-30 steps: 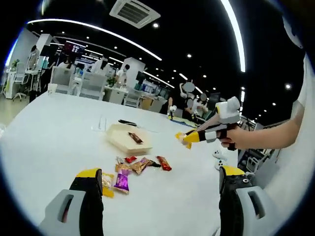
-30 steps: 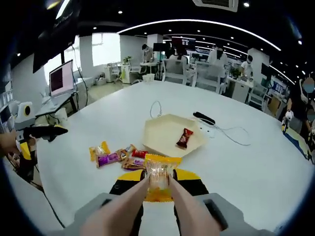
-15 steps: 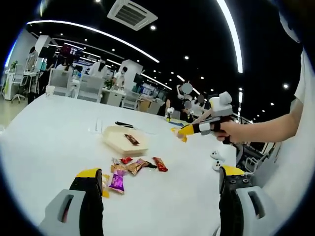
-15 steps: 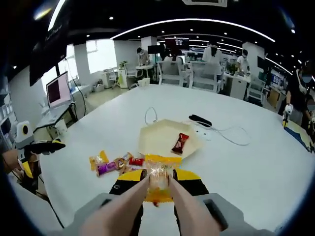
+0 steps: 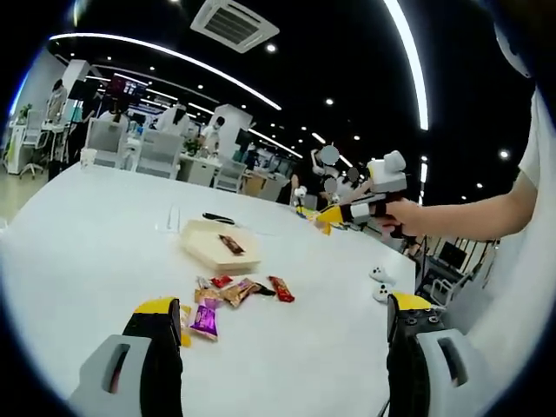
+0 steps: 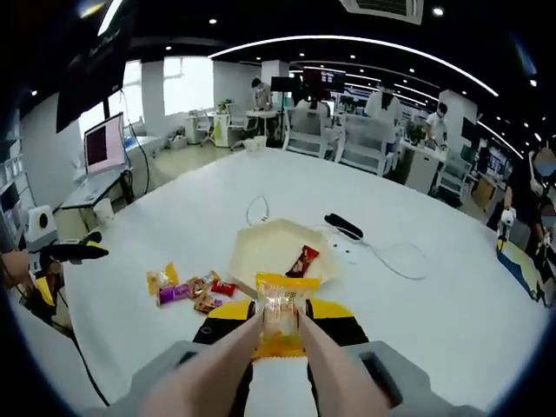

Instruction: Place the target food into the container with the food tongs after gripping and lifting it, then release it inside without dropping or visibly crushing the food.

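Observation:
My right gripper [image 6: 280, 311] is shut on a pair of flesh-coloured food tongs [image 6: 228, 360], and the tong tips pinch a yellow wrapped snack [image 6: 280, 314] in the air. Beyond and below it lies the beige hexagonal container [image 6: 261, 245] with a red-brown snack bar [image 6: 302, 259] inside. In the left gripper view the right gripper [image 5: 347, 213] hangs in a hand, above and right of the container [image 5: 217, 249]. My left gripper [image 5: 282, 304] stands open low over the white table, with nothing between its jaws.
Several loose wrapped snacks [image 6: 187, 288] lie on the white table [image 6: 452, 295] short of the container, also seen as a cluster of snacks [image 5: 234, 291]. A black device with a white cable [image 6: 343, 226] lies behind the container. Desks, chairs and people stand far off.
The right gripper has risen with the tongs and the yellow snack still pinched, drifting farther over the table. The left gripper has stayed open and almost still.

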Demonstrator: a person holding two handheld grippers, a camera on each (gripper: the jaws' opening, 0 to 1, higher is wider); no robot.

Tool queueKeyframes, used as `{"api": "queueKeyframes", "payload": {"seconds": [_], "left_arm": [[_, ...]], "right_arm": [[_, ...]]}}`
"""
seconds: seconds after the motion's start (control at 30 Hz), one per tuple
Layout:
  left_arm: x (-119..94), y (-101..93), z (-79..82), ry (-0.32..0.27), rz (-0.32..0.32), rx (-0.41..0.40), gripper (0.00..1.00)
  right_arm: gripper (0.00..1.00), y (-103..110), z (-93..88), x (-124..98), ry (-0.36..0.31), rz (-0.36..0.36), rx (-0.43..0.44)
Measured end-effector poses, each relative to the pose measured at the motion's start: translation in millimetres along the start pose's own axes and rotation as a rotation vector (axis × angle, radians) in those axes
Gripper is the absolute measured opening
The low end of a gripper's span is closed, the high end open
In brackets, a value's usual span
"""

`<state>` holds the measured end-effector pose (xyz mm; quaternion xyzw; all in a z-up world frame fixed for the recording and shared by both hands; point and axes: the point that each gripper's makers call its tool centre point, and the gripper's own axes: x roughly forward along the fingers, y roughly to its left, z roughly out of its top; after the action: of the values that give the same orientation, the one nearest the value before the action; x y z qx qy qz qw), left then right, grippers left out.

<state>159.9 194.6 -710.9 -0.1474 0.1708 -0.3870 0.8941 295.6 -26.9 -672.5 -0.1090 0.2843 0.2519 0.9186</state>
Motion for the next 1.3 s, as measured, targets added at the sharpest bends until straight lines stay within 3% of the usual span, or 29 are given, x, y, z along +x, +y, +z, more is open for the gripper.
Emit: {"api": "queueKeyframes", "payload": {"seconds": [0.6,1.0,1.3], "left_arm": [[13,-1.3,20.5,0.010,-0.022,0.041,0.99],[9,-7.1,16.0,0.013,-0.005,0.036,0.99],[11,-13.9,10.3,0.019,0.000,0.021,0.99]], "right_arm": [[0.22,6,30.5,14,-0.031,0.054,-0.050],[0.22,-6,34.8,22,-0.044,0.058,-0.030],[0.23,-29,40.6,36,-0.051,0.034,0.005]]}}
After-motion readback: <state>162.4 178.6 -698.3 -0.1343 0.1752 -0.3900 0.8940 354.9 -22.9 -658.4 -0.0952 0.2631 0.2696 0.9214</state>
